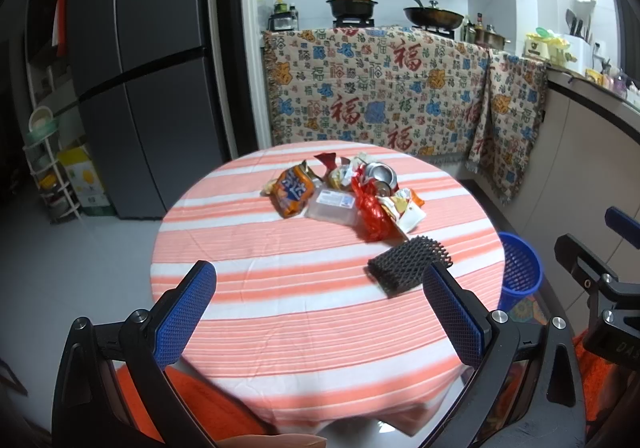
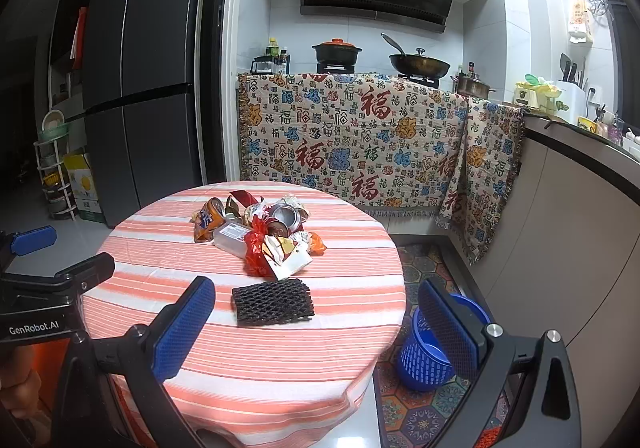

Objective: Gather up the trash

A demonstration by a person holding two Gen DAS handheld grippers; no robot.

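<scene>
Both tools, left (image 1: 320,312) and right (image 2: 316,320), gape wide and empty; the trash (image 2: 260,228) at frame centre on the surface (image 2: 200,348) looks light and crushable, so pinch the foam net (image 2: 273,302) by an edge.

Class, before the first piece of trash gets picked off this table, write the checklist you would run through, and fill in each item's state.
1. Left claw open, holding nothing: ok.
2. Right claw open, holding nothing: ok.
3. Blue bin upright on the floor beside the table: ok.
4. Bin has room: cannot tell, inside partly hidden.
5. Black foam net lies apart from the trash pile, nearest the claws: ok.
6. Crushed can free of wrappers: not ok.
</scene>
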